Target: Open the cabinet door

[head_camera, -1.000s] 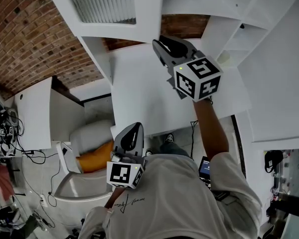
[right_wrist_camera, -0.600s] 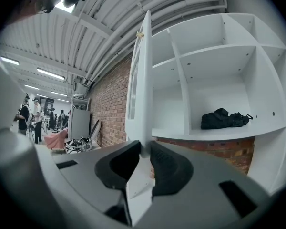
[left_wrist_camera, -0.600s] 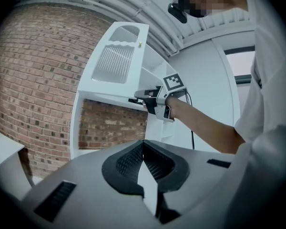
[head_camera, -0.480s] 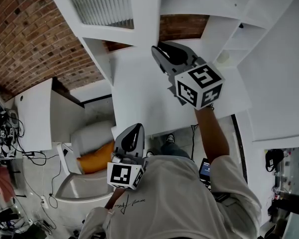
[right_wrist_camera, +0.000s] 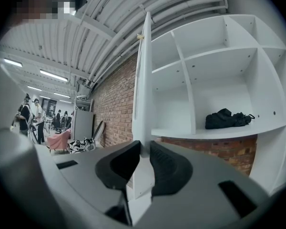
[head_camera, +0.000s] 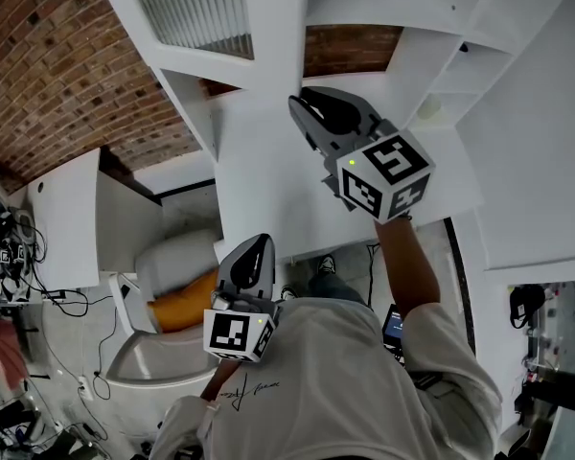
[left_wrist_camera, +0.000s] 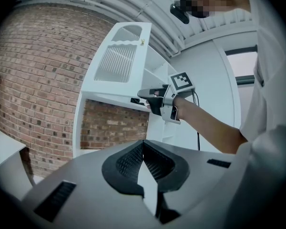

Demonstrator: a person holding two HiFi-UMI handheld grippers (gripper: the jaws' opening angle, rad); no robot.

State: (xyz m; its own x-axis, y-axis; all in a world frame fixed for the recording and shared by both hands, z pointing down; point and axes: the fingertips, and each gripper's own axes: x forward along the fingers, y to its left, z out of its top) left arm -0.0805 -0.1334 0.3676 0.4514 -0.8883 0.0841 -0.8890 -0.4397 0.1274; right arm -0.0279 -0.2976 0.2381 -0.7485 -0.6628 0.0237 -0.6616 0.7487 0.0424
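We note: cabinet door [right_wrist_camera: 142, 94] smooth, matt white finish, ribbed insert [head_camera: 187, 8]; wall [head_camera: 48, 65] rough brick; right gripper [right_wrist_camera: 144, 149] matt grey plastic, pads [right_wrist_camera: 169, 168] black, ribbed; bundle [right_wrist_camera: 226, 118] on shelf [right_wrist_camera: 205, 133] black cloth.

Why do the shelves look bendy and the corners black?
Right gripper view: the wide lens bows the shelves and cabinet door, black rim around. Left gripper view: same rim, brick wall bulges. Head view: no black corners, lines still curve.

Wall: red brick wall [head_camera: 48, 56], upper left of the head view.
Ceiling: ribbed ceiling [right_wrist_camera: 47, 42] crossed by pipes [right_wrist_camera: 181, 4], top of the right gripper view.
Light: strip lights [right_wrist_camera: 52, 75], lit, left side.
Floor: pale floor [head_camera: 67, 338], lower left, strewn with cables [head_camera: 24, 257].
Furniture: pink armchair [right_wrist_camera: 57, 140], far left.
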